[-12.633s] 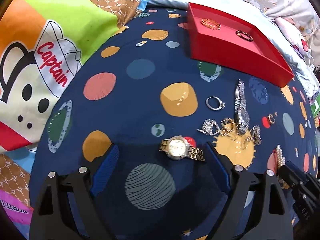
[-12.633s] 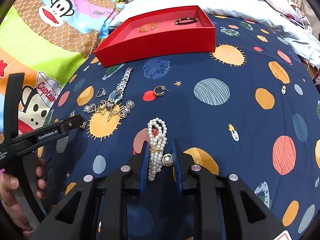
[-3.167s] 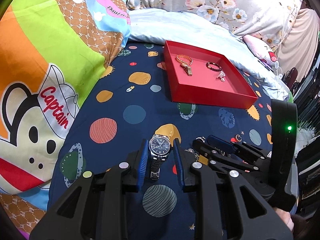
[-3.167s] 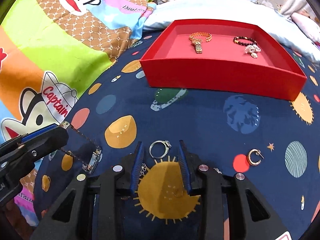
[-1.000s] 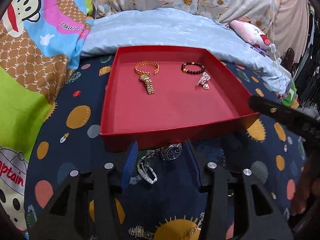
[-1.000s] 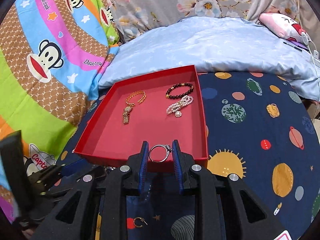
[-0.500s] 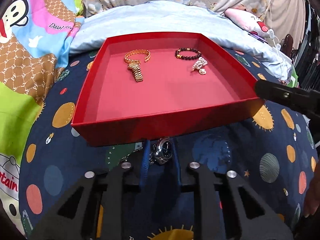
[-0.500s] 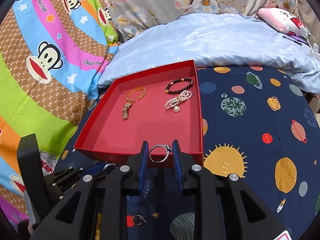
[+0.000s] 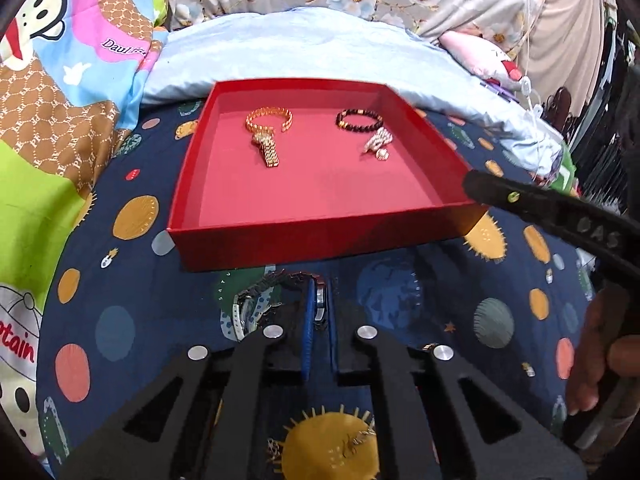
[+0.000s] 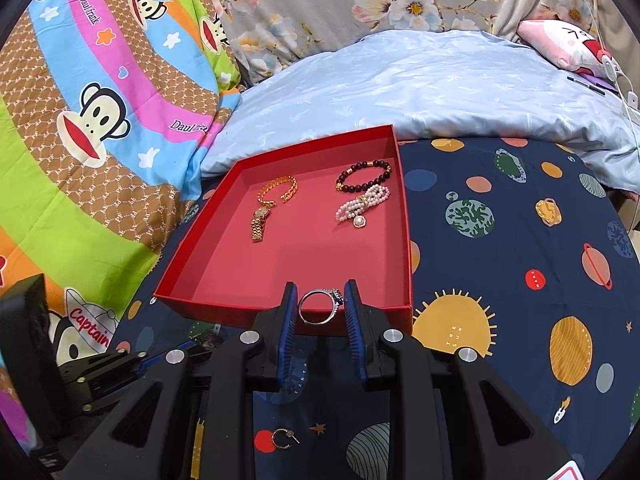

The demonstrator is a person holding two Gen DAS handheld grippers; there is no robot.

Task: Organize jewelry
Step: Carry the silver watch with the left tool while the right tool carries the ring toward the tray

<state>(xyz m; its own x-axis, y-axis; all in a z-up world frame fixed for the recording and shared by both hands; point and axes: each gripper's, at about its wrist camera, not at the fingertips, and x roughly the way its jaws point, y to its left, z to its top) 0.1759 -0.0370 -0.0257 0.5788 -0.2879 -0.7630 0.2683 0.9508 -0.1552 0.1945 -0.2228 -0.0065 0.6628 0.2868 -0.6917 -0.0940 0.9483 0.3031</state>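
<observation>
A red tray lies on the planet-print cover. In it are a gold watch, a dark bead bracelet and a pearl bracelet. My left gripper is shut on the silver watch, edge-on between the pads; its band trails left, just before the tray's near wall. My right gripper is shut on a silver ring at the tray's near rim, right of centre.
A hoop earring lies on the cover below the right gripper. More jewelry lies on a sun print behind the left gripper. The right gripper's body and hand cross the left view's right side. Pillows and a blue quilt lie behind the tray.
My left gripper has closed tight on the silver watch, which has turned edge-on. My right gripper has edged nearer the tray rim with the ring.
</observation>
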